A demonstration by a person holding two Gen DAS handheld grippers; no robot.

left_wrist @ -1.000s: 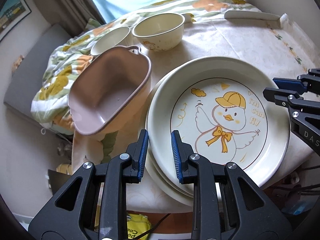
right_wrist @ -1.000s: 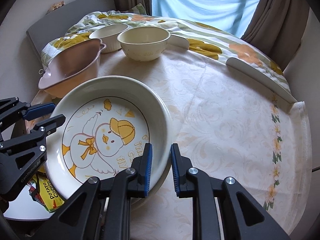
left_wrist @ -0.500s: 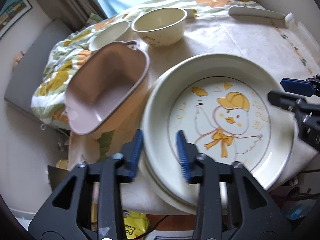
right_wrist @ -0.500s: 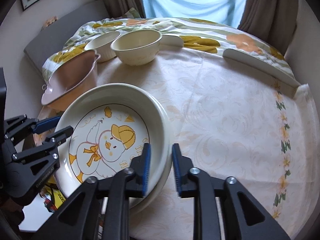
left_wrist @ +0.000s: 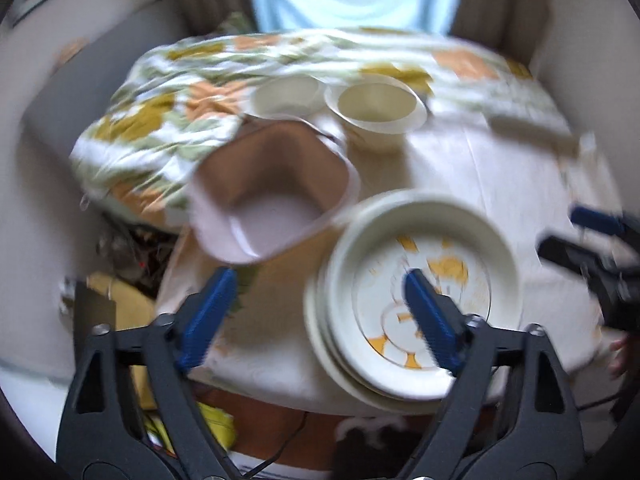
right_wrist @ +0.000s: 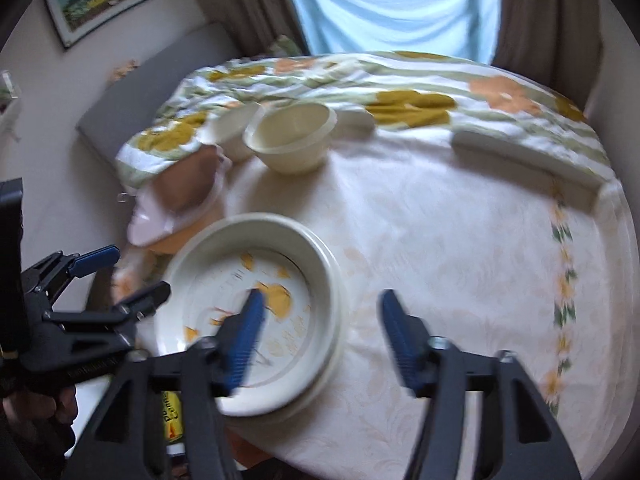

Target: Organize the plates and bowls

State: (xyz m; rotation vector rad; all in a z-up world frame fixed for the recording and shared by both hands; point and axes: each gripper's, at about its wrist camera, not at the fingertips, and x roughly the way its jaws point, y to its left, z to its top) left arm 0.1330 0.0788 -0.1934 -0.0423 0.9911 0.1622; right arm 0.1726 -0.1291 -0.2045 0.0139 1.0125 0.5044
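**Plate stack set down; both grippers letting go**

Finding: the duck-print plate (right_wrist: pixel 256 312) lies topmost on a stack of cream plates (left_wrist: pixel 332 364) at the near edge of the table (right_wrist: pixel 460 248), part of the stack overhanging that edge. Just beside it stands a pink two-handled dish (left_wrist: pixel 272 196), and two cream bowls (right_wrist: pixel 290 136) sit side by side well beyond.

Left gripper (left_wrist: pixel 320 316): jaws opening, spread wide, nothing between the pads; one blue pad shows above the plate's centre, the other over the cloth. Right gripper (right_wrist: pixel 320 336): jaws likewise opening, nothing gripped; the stack's rim lies below the gap, untouched as far as the blur allows.

Assessment: the step in hand appears to be the release and clearing of the stack.

Recommendations:
- Draw both grippers straight up and away from the rim; a sideways sweep could drag the overhanging stack off the table.
- Keep the pads fully apart until clear of the rim.
- Before reaching for the bowls, consider nudging the stack inboard.
- Approach the pink dish from its free side; it crowds the plates.
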